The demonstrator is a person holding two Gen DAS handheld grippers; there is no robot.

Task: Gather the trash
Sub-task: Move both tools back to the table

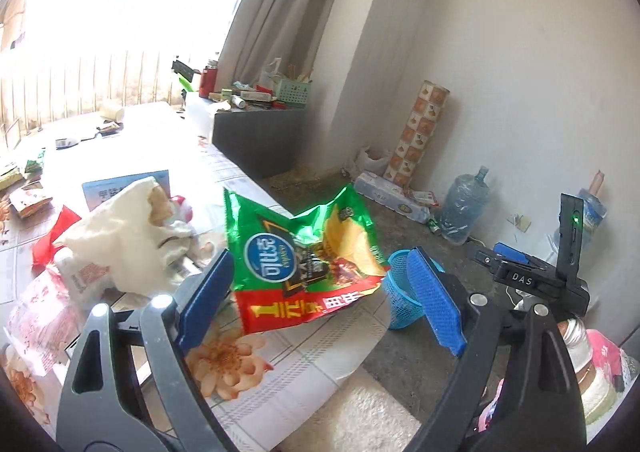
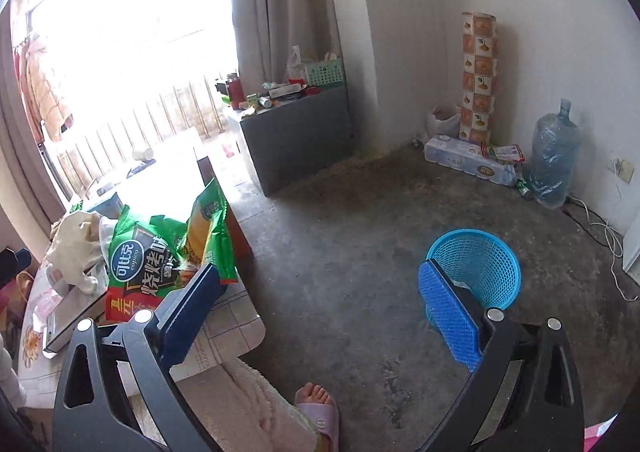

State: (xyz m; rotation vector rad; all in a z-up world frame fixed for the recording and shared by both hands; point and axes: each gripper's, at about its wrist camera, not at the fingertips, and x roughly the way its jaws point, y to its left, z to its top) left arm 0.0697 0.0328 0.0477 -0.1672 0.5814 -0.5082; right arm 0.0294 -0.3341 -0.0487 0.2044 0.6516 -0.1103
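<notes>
Far-left clutter: small snack wrappers [image 1: 28, 200] lie on the table [image 1: 280, 364], which has a floral cloth over it.
White bag: a crumpled white bag [image 1: 120, 236] sits on the table, just left of the chip bag.
Task item: a green and red chip bag [image 1: 304, 252] stands crumpled at the table's near right edge, partly over the edge and left of the basket.
Left gripper: the left gripper [image 1: 322, 258] is spread wide with the chip bag in front of it. Its right pad is clear of the bag. Whether the left pad touches the bag I cannot tell.
Right gripper: the right gripper [image 2: 320, 272] is fully spread and grasps nothing, with only bare floor between its fingers. The chip bag [image 2: 156, 260] rises just beyond its left finger.
Foot: a person's foot in a pale slipper [image 2: 318, 408] rests on the floor at the near edge, beside a fluffy cream cloth.
Cabinet: a grey cabinet [image 2: 296, 140] stands far back by the curtain, its top crowded with small things.
Basket: a blue mesh basket [image 2: 476, 260] stands upright on the floor right of the table, partly behind the right gripper's right finger. It is well apart from the chip bag.
Far right: a tall patterned roll [image 2: 478, 76] leans in the corner. A large water bottle [image 2: 554, 156] stands to its right against the wall.
</notes>
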